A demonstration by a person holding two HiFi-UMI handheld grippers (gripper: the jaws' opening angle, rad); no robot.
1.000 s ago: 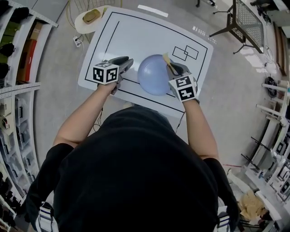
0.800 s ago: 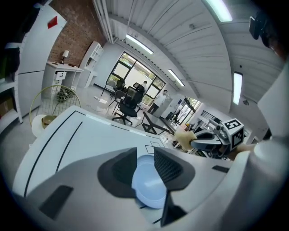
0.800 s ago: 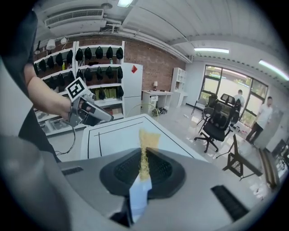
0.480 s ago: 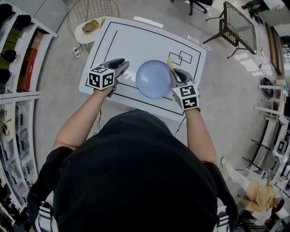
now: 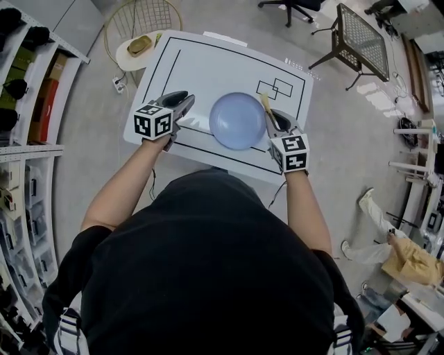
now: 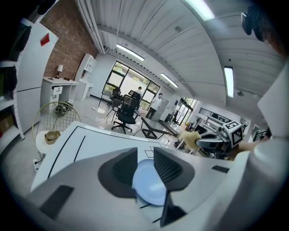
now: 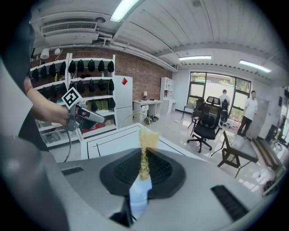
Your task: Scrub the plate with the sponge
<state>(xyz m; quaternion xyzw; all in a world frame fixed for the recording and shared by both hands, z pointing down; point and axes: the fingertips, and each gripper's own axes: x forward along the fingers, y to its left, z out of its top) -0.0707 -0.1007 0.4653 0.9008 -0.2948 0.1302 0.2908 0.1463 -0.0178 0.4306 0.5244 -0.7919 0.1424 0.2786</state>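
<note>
A light blue plate [image 5: 237, 120] lies on the white table [image 5: 208, 62] inside its black outline. My left gripper [image 5: 183, 102] hovers just left of the plate and does not touch it. Its jaws stand open and have just narrowed a little, with nothing between them; the plate [image 6: 149, 182] shows through the gap, farther off. My right gripper [image 5: 272, 115] is at the plate's right rim, shut on a thin yellow sponge [image 5: 266, 104] that sticks up between the jaws [image 7: 144, 155]. The plate [image 7: 137, 196] shows below the sponge.
A small round side table with a yellowish bowl [image 5: 139, 44] stands off the table's far left corner, beside a wire basket [image 5: 142, 14]. Shelving [image 5: 28, 90] runs along the left. A black mesh table [image 5: 361, 35] stands at the far right. A person [image 5: 399, 256] is at the lower right.
Both grippers have risen a little and stayed on either side of the plate. The sponge remains gripped. A person has come into view at the lower right.
</note>
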